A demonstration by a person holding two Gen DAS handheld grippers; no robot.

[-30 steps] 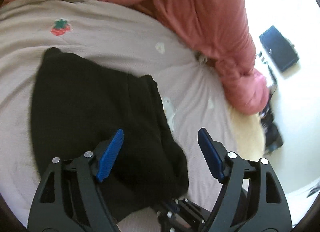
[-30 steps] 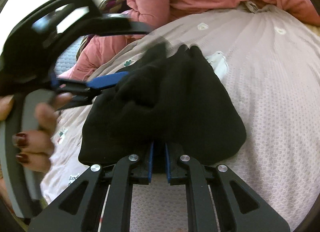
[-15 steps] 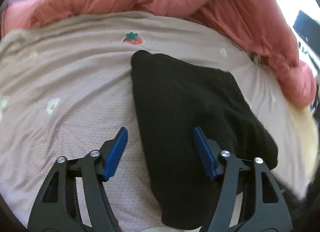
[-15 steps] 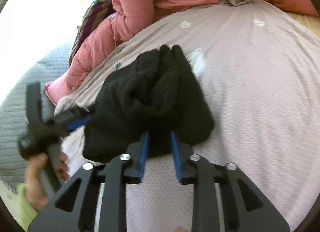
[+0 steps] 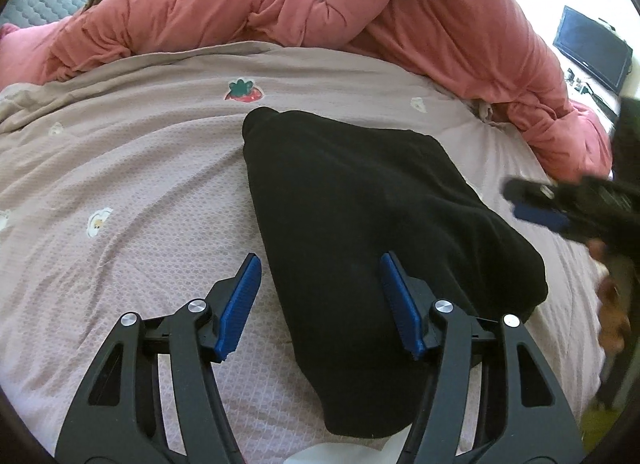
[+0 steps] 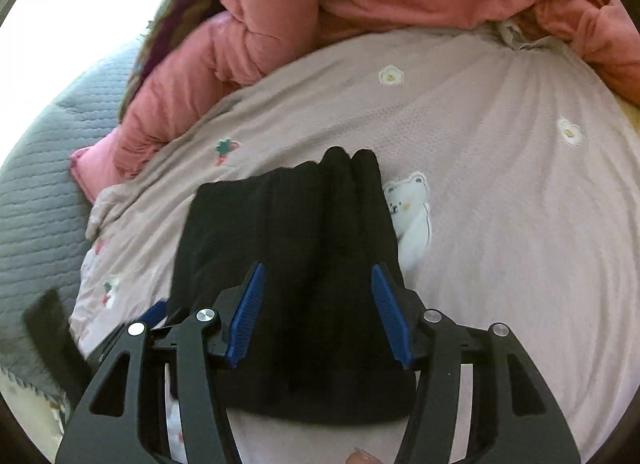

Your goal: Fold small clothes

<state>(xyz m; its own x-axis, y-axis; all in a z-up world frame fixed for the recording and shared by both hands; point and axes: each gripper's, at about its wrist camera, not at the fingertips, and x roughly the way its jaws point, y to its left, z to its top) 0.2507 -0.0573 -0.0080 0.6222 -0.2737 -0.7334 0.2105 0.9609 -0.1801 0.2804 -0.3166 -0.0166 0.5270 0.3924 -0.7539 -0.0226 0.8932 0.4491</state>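
A small black garment point(image 5: 360, 216) lies folded on the pale mauve bedsheet point(image 5: 132, 184). It also shows in the right wrist view point(image 6: 296, 240), folded in layers. My left gripper point(image 5: 320, 296) is open and empty, just above the garment's near left edge. My right gripper point(image 6: 318, 304) is open and empty, its blue pads either side of the garment's near end. The right gripper shows blurred at the right edge of the left wrist view point(image 5: 560, 208). The left gripper shows blurred at the lower left of the right wrist view point(image 6: 132, 324).
A pink duvet point(image 5: 320, 12) is heaped along the far side of the bed, also in the right wrist view point(image 6: 360, 4). A grey quilted cover point(image 6: 36, 200) lies at left. A dark screen point(image 5: 592, 48) stands off the bed at far right.
My right gripper opened and let go of the black garment, which now lies flat. My left gripper swung round to the garment's left side and stayed open.
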